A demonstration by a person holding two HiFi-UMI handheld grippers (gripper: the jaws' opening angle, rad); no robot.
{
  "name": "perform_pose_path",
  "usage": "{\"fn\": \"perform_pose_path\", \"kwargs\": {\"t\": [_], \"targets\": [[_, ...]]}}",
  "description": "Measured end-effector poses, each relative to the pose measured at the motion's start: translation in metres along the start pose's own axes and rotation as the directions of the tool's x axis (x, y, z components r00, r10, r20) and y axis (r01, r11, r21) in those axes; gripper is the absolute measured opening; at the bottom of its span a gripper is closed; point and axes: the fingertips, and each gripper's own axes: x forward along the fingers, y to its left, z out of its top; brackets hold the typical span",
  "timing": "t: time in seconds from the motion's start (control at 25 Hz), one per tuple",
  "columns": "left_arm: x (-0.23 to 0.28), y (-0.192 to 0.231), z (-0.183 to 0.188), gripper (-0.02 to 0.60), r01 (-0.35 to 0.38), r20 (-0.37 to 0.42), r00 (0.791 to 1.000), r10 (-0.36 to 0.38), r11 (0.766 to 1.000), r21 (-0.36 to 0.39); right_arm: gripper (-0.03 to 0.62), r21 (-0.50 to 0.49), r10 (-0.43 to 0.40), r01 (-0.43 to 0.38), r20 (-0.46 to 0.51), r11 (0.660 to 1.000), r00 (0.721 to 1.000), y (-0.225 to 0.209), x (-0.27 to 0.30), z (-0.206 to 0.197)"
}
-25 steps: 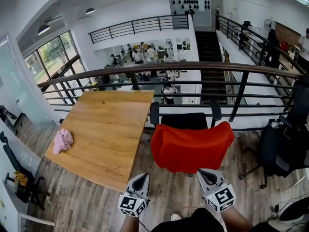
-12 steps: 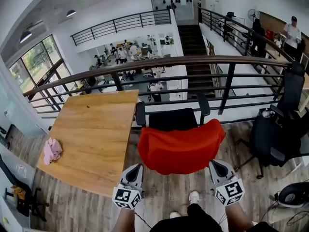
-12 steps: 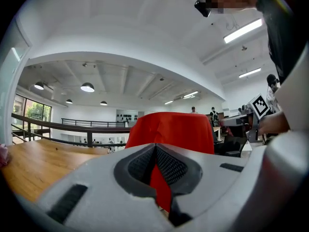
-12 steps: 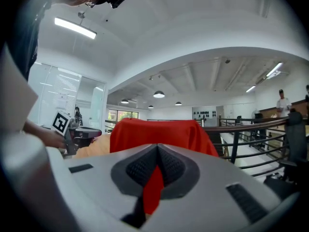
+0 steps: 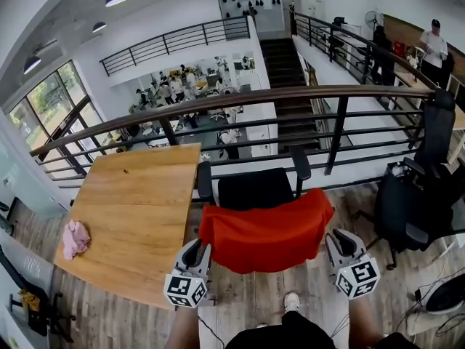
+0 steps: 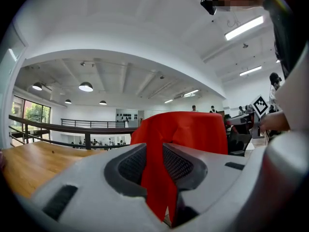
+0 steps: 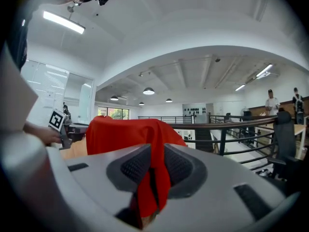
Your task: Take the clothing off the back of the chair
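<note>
The red clothing [image 5: 261,227] hangs draped over the back of the black chair [image 5: 254,187], which is pushed in beside the wooden bench [image 5: 131,202], and nothing has lifted off yet. The left tool [image 5: 195,250] sits at the cloth's left edge and the right tool [image 5: 338,240] at its right edge. Both are opening their jaws, each with a fold of the red fabric standing in the gap, though the pads do not look to be pressing on it. The main risk is a shallow bite: if either tool closes on just the outer hem, the thin fabric can slide out as soon as weight comes on it. That would leave one side pinched and the other sagging over the backrest. A bite that goes too deep could clamp the edge of the backrest along with the cloth, so a pull would drag the chair instead of freeing the garment. The cloth wraps over the top, so pulling toward the person rather than upward would probably snag it there. An uneven pull could also swing the seat toward the bench or the neighbouring black chair [image 5: 414,202].
</note>
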Motion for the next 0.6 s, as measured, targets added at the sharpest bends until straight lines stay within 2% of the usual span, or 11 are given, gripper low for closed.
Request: {"fn": "perform_pose_path", "kwargs": {"t": [0.04,0.24,0.6], "targets": [[0.004,0.004,0.0,0.115,-0.006,-0.001,1.0,0.006,1.0,-0.006,0.102,-0.001,0.016,-0.016,-0.014,1.0,1.0,-0.001,0.005,-0.002],[0.026,0.026,0.0,0.13,-0.016,-0.02,1.0,0.016,1.0,0.01,0.16,0.028,0.026,-0.025,-0.014,0.999,1.0,-0.015,0.032,0.004],[0.066,0.029,-0.024,0.156,0.029,-0.105,0.994,-0.029,1.0,-0.004,0.167,0.073,0.042,-0.039,-0.031,0.997,0.999,-0.059,0.069,0.001]]}}
